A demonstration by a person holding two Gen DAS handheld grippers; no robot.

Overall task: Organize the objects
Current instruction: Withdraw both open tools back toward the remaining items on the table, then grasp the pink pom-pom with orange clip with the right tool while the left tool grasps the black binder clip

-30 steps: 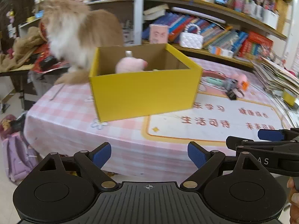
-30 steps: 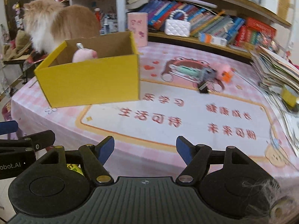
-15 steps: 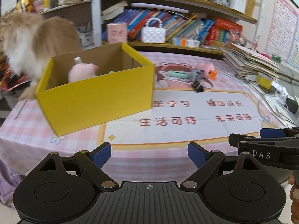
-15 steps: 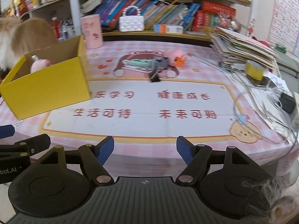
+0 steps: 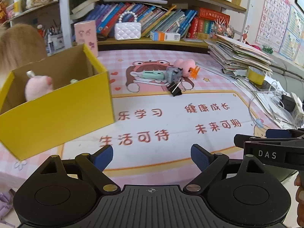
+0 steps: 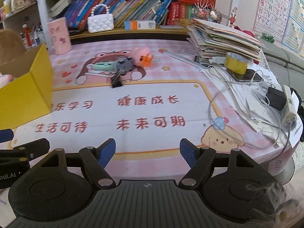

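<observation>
While both grippers hovered empty off the desk's near edge, the right gripper (image 6: 147,150) and left gripper (image 5: 151,157) stood wide. Towards the far edge, a black metal binder clip (image 6: 117,82) lay dead ahead of the right gripper, which looked nearer, its long axis roughly fore-and-aft; the yellow cardboard box (image 5: 55,112) stood at the left edge.

Two matte black handheld grippers with blue finger pads are shown.

The left gripper (image 5: 152,156) is built from a ribbed black base marked with a small crosshair, two round discs, and angled black link arms joined by brass-coloured screws. Textured blue pads (image 5: 102,156) are fitted on the fingertips. The right gripper (image 6: 147,153) is made the same way; pale fuzz is caught on its right disc. White lettering "DAS" is printed on its side, and "bot.AI" on the left one's. A sliver of skin is seen at the frame edge.
</observation>
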